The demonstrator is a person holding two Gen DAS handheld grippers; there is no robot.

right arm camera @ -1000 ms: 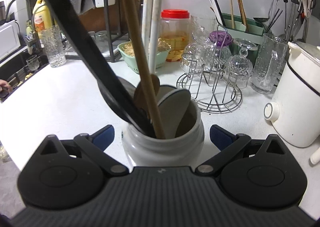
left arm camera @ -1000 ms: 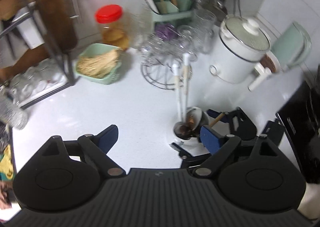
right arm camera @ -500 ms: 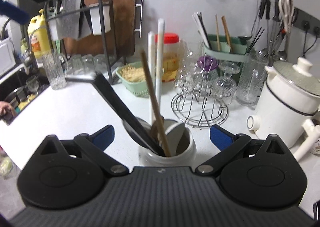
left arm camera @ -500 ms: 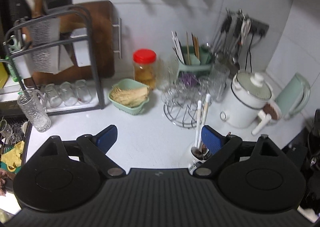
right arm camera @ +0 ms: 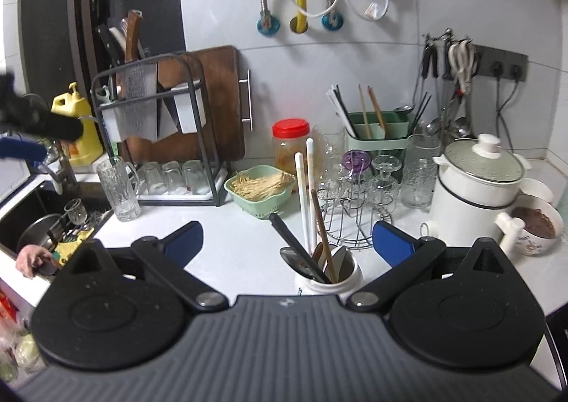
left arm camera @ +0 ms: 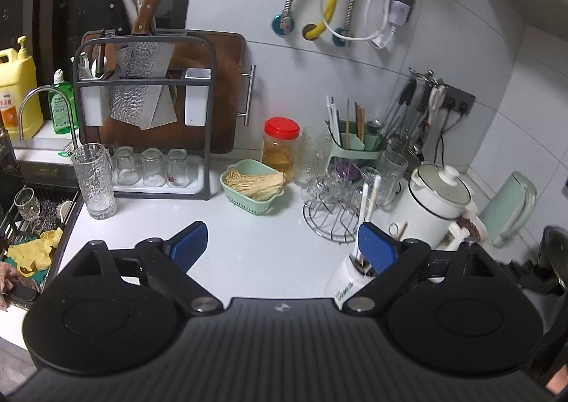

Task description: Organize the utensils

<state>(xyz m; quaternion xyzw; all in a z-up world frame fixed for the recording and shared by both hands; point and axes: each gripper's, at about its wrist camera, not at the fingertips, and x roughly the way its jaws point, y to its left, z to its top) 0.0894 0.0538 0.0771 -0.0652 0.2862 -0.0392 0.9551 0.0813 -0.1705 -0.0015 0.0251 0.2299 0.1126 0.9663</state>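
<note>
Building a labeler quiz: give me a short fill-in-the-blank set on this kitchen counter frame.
1. The jar by the wall has a ____ lid.
2. The long-handled utensils stand in a white ____ on the counter.
3. The green basket sits to the ____ of the wire glass rack in the right wrist view.
4. Both the left gripper and the right gripper are ____ and hold nothing.

Missing words: red; crock; left; open

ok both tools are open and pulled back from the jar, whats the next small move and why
Probably steer the open right tool toward the green rack at the wall: chopsticks and spoons stand there, while the white jar already holds four handles. Both tools are empty, and the left tool sits farther from that rack.
</note>
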